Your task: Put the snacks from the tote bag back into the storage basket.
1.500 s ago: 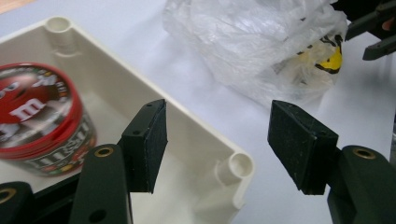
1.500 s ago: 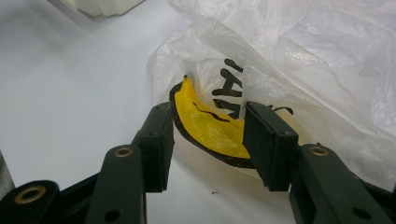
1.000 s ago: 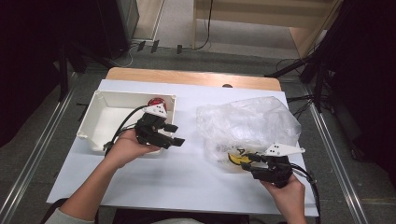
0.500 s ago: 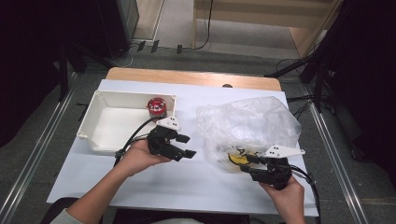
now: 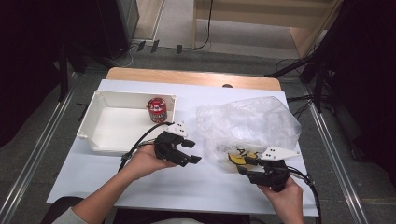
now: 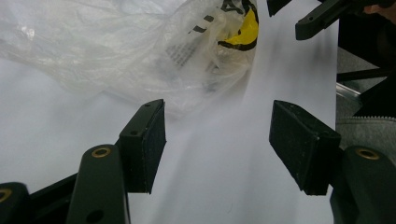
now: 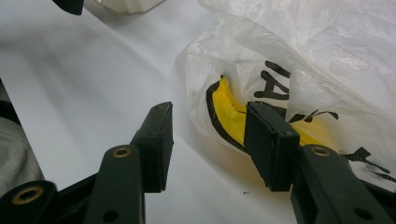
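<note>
High view showed, from left to right, a white bin with a red can standing in its far right corner, then the left gripper, then a clear plastic bag lying crumpled on the white table, and last the right gripper at the bag's near edge. The bag looked thin, light and limp, likely slippery and easy to tear; a bunched fold at its near rim, by the yellow and black print, seemed the safest place to pinch. Left gripper view had the jaws spread wide with nothing between them, the pads hanging over bare table just short of the bag. Right gripper view showed its jaws parted too, less widely; one pad lay against or just in front of the printed film, the other stood over bare table, so nothing was pinched yet.
</note>
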Motion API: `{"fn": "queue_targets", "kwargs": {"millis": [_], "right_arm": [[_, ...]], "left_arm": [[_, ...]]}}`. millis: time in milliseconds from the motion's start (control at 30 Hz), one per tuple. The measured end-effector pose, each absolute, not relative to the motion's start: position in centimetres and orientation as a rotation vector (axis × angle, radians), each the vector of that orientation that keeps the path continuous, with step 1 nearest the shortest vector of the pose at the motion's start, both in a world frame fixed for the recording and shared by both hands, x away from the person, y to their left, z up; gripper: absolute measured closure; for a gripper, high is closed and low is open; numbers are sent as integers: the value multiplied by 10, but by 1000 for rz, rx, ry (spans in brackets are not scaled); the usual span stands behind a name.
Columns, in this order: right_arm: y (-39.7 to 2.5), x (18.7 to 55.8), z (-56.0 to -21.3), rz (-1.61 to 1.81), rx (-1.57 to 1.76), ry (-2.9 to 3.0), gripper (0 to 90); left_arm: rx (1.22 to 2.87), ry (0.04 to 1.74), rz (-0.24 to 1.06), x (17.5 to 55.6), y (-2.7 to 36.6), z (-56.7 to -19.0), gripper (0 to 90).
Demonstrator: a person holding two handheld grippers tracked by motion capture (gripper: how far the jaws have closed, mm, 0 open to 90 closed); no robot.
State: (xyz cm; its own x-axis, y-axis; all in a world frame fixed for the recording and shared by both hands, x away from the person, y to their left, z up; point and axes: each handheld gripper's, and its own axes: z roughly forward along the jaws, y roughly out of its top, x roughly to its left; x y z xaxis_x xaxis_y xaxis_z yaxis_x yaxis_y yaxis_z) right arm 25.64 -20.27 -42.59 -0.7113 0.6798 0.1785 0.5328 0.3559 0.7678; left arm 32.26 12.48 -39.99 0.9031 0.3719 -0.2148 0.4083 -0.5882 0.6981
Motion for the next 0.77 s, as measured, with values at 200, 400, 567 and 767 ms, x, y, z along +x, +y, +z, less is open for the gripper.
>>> {"fn": "queue_targets", "kwargs": {"millis": [200,400,567,767], "right_arm": [[-202,256,-427,1279,1103,2450,534],[-202,257,-428,1273,1098,2456,534],[-201,257,-428,1272,1096,2459,534],[-201,257,-428,1275,1093,2461,529]], "left_arm": [[2271,564,-83,325,124,-405,371],[2278,574,-90,326,124,-407,371],[2296,576,-78,326,124,-408,371],[2308,574,-85,327,124,-410,370]]}}
